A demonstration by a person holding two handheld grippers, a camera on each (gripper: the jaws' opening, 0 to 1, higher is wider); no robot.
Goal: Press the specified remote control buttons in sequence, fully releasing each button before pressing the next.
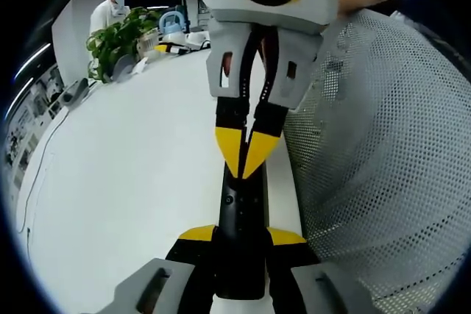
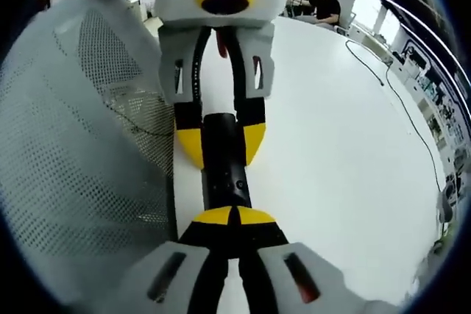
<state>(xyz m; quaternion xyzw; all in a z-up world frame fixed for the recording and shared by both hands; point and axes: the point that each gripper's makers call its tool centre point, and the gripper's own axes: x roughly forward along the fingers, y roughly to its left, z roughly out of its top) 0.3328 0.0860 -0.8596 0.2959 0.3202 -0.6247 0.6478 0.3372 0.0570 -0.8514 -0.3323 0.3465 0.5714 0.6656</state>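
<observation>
A slim black remote control (image 1: 237, 211) lies lengthwise above the white table, near its edge. My left gripper (image 1: 241, 234) is shut on the remote, one yellow-tipped jaw on each long side. My right gripper (image 1: 246, 156) comes in from the opposite end, shut, with its joined yellow tips down on the remote's top face near a small round button. In the right gripper view the same remote (image 2: 224, 170) runs from my right gripper (image 2: 233, 216), tips together on it, to the left gripper (image 2: 222, 143) clamping its far end.
A grey mesh chair back (image 1: 375, 152) stands close against the table edge beside the remote. The white table (image 1: 132, 182) spreads wide the other way. A green plant (image 1: 118, 38), small items and a seated person (image 1: 110, 9) are at the far end. A cable (image 2: 397, 101) lies across the table.
</observation>
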